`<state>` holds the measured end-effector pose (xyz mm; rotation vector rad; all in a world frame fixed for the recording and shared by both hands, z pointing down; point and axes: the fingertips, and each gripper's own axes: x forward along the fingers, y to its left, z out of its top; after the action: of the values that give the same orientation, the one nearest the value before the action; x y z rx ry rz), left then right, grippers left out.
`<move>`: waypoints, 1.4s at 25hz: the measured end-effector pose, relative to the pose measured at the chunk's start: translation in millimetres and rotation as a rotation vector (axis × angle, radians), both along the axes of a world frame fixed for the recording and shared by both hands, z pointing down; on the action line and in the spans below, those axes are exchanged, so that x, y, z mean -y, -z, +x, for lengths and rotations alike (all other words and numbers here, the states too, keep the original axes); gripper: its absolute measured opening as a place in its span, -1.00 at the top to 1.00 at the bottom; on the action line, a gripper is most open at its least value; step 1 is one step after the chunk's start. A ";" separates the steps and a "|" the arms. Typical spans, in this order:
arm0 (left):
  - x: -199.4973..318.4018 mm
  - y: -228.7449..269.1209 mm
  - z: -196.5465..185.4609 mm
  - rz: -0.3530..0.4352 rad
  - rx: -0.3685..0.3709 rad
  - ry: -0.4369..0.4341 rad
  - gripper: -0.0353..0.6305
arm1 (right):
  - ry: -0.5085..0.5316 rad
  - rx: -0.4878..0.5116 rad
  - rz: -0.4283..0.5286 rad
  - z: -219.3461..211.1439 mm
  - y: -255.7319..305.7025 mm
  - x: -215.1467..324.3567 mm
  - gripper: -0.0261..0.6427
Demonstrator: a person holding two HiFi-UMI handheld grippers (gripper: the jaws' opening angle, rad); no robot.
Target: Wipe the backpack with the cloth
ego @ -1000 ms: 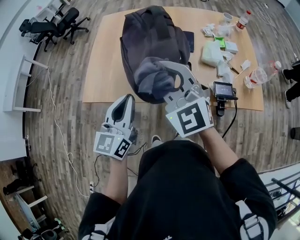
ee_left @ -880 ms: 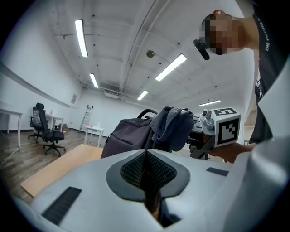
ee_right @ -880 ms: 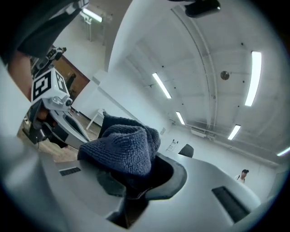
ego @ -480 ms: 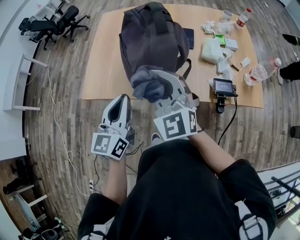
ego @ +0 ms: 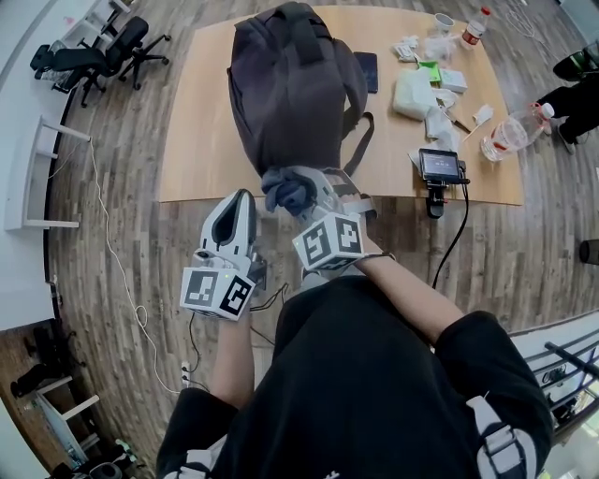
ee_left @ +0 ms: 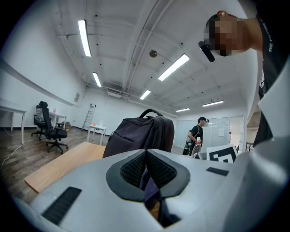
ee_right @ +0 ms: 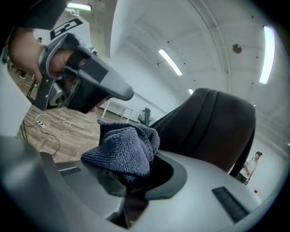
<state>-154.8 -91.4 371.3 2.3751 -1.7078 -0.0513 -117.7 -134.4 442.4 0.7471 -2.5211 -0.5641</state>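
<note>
Right gripper (ego: 301, 190) (ee_right: 136, 179): jaws closed on a bunched blue-grey cloth (ego: 284, 187) (ee_right: 124, 152). The wad sticks out past the tips, and the pads pinch its lower folds. The gripper points toward 12 o'clock in the head view, tilted slightly down.

The cloth sits at the near bottom edge of the backpack (ego: 290, 84) (ee_right: 213, 131), right at the table's front rim. It looks to be touching the fabric, but the contact spot is hidden behind the wad, so I can't confirm it.

Left gripper (ego: 239, 201) (ee_left: 147, 170): jaws together, nothing held. It is at 9 o'clock of the right gripper, just beside it, off the table edge, pointing roughly level toward 12 o'clock and apart from the backpack.

The backpack is dark grey-purple and stands upright on the wooden table (ego: 201, 140). Its long axis is vertical. The carry handle (ego: 295, 11) (ee_left: 152, 112) is on top, at the 12 o'clock end in the head view, and the base is at 6 o'clock near the front rim. 1 strap (ego: 360, 140) hangs at its 4 o'clock side.

At 2 o'clock of the backpack:
- a dark phone (ego: 368, 71)
- white packets (ego: 412, 94)
- a cup (ego: 443, 21)
- 2 bottles: 1 red-capped (ego: 475, 26) and 1 clear, lying down (ego: 505, 140)

At 4 o'clock, a small screen device (ego: 440, 166) is clamped at the table rim with a cable dropping off.

Office chairs (ego: 98, 51) are at 10 o'clock on the wood floor. A person (ee_left: 197, 133) stands far back in the left gripper view.
</note>
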 end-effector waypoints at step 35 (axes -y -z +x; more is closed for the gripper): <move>6.9 -8.6 15.9 -0.017 -0.018 -0.031 0.82 | -0.468 0.261 0.558 155.2 209.8 70.2 0.75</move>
<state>-139.0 -98.3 379.9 2.3818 -1.6563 -0.0530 37.5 -204.5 232.6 1.6485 -2.2862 -1.0637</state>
